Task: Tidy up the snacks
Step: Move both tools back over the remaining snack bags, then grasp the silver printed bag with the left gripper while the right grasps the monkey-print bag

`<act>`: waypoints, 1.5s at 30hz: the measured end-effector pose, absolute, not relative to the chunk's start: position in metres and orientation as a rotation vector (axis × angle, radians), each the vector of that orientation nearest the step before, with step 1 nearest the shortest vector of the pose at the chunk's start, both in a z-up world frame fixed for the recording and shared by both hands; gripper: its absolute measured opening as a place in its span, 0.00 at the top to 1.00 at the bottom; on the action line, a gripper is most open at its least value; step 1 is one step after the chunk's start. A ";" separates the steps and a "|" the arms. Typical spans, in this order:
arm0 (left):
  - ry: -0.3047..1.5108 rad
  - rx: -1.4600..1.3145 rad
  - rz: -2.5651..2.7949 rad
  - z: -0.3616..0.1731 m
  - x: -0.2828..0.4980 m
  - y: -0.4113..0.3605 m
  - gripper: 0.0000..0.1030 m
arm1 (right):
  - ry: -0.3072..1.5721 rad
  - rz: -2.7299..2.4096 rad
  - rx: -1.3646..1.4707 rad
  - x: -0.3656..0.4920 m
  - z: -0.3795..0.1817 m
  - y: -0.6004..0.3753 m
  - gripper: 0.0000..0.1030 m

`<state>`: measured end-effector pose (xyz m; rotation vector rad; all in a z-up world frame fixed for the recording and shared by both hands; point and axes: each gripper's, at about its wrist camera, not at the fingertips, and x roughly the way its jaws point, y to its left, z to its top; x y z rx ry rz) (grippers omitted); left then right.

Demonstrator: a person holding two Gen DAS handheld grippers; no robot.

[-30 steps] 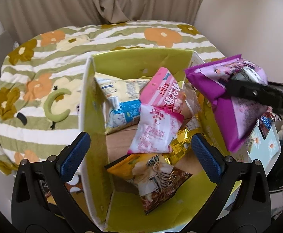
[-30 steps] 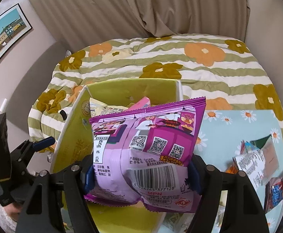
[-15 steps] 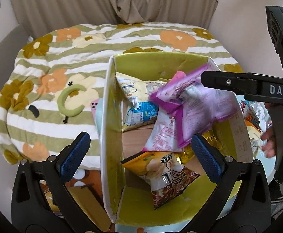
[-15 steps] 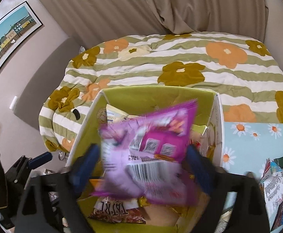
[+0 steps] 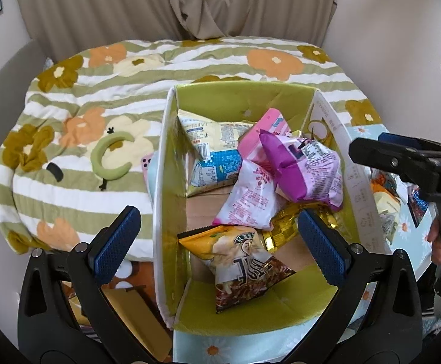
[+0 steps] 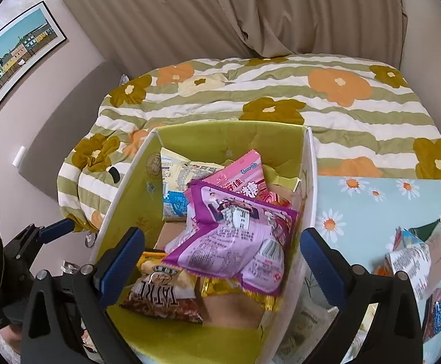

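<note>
A striped green-and-white quilt (image 6: 326, 112) with orange and brown flowers lies under beige curtains (image 6: 250, 9), a framed picture of colourful houses (image 6: 17, 51) hangs on the wall, and a pink phone (image 5: 146, 166) rests on the quilt.

Both grippers, left (image 5: 218, 238) and right (image 6: 222, 256), have matte black forked frames with silver screws at the joints. Their fingers (image 5: 115, 244) carry ribbed blue pads. The right one shows white letters on its side and bare skin (image 5: 438, 242) behind.
</note>
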<state>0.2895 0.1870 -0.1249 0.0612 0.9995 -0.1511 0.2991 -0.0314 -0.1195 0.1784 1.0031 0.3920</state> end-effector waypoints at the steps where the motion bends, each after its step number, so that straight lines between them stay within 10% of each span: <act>1: 0.994 0.059 -0.155 -0.122 0.288 0.186 0.00 | 0.997 0.388 0.176 0.297 -0.118 -0.032 0.01; 27: 0.895 0.081 -0.387 -0.088 0.234 0.035 0.00 | 0.838 0.070 0.150 0.181 -0.076 -0.204 0.01; 45: 0.959 0.155 -0.116 -0.175 0.176 -0.102 0.00 | 0.927 0.150 0.117 0.169 -0.139 -0.363 0.01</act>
